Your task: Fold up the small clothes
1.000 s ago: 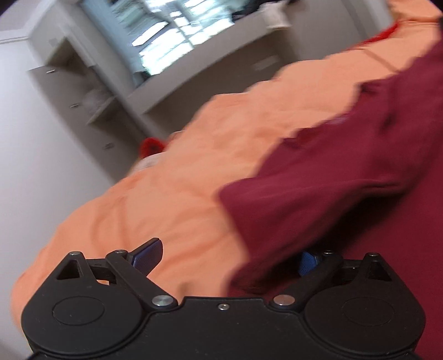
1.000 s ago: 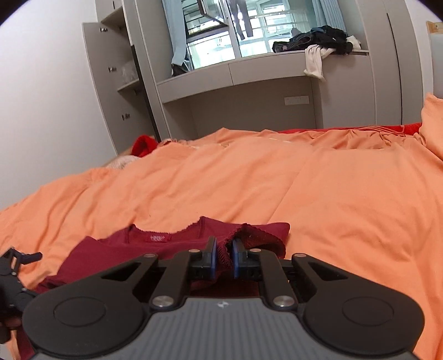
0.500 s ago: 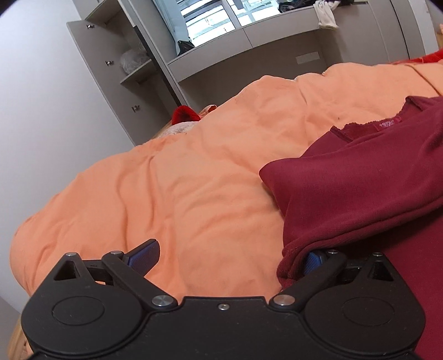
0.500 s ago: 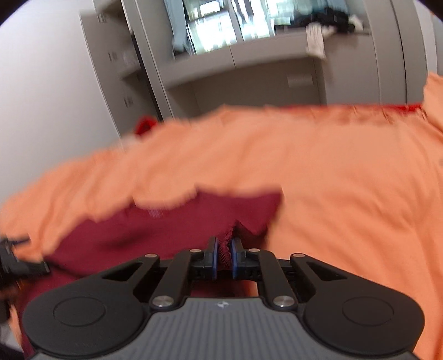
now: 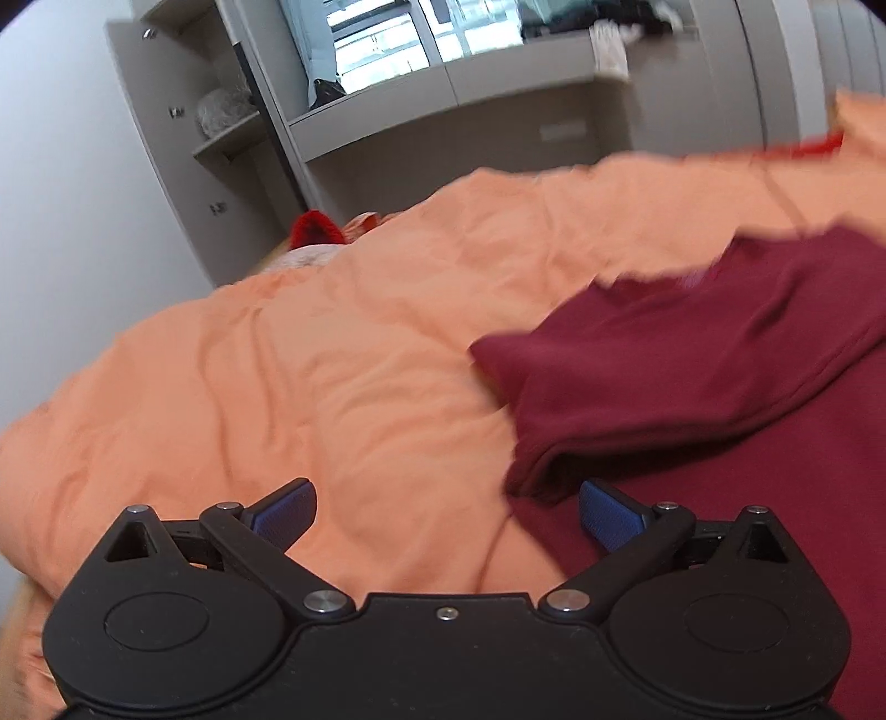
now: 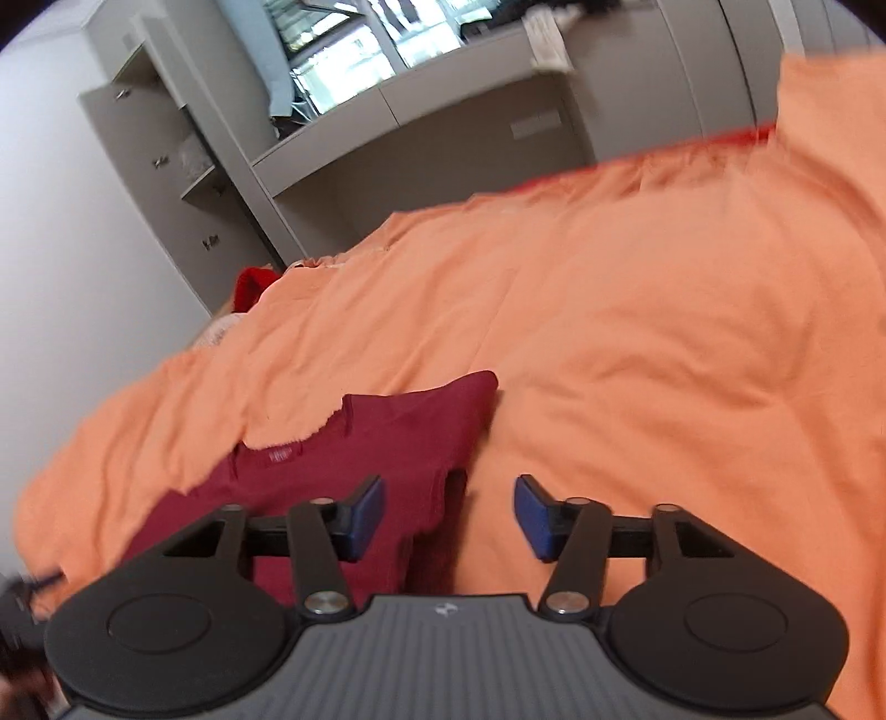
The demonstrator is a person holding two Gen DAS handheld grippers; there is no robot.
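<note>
The left gripper (image 5: 446, 512) angles downward, its jaws spread wide with nothing pinched between them; the right gripper (image 6: 448, 518) tilts down too, its jaws having just been opening, empty between the pads.

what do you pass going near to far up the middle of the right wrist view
right gripper, jaws open with nothing between them → dark red shirt → orange bedspread → grey cabinet → window
</note>
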